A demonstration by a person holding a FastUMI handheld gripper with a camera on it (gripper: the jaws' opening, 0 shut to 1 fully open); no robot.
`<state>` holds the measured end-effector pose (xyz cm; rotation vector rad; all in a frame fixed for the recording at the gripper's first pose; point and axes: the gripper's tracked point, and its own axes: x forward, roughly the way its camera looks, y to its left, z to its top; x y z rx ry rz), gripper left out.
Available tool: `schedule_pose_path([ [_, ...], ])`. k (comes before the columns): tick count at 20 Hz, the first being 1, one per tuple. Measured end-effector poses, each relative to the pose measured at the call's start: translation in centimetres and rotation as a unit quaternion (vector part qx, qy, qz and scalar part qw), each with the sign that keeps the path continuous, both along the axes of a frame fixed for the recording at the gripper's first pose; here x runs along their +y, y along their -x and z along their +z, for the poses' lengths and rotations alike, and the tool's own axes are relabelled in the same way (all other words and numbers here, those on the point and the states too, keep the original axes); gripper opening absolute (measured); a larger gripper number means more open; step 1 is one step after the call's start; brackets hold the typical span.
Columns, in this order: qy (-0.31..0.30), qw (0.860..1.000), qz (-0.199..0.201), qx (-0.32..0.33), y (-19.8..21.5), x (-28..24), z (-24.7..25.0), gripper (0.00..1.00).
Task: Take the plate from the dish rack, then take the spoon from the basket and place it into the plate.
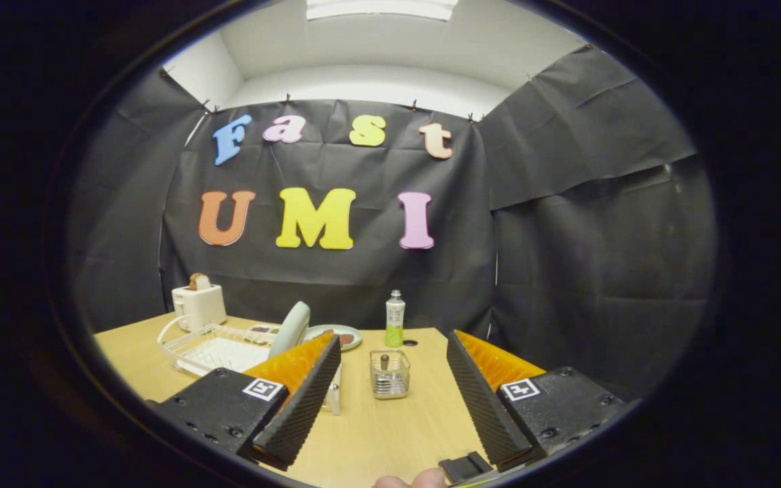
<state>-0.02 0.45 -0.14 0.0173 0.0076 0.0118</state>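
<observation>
gripper (390,379) fingers spread wide, basket (390,374) ahead, plate (291,329) seemingly upright in dish rack (209,350)

A staged recording booth is indicated by black cloth walls (601,224) (pinned up) around a wooden surface (377,427) bearing a toaster (198,305).

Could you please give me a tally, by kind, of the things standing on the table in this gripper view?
Toaster: 1
Dish rack: 1
Plates: 2, one upright in the rack, one flat behind it
Bottle: 1
Clear basket with the spoon: 1 each
Total: 7
The gripper has its fingers open, holding nothing.
</observation>
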Motion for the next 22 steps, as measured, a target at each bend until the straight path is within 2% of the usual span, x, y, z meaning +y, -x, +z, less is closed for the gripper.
schedule_pose_path([
  [8, -0.009, 1.000, 0.001, 0.008, -0.1, 0.1, 0.0, 1.00],
  [12, -0.005, 1.000, 0.006, 0.000, -0.5, 0.3, 1.9, 1.00],
  [18, 0.002, 0.999, 0.044, 0.013, -2.6, 2.0, 6.0, 1.00],
  [22, 0.017, 0.995, 0.088, 0.045, -5.3, 4.7, 9.3, 1.00],
])
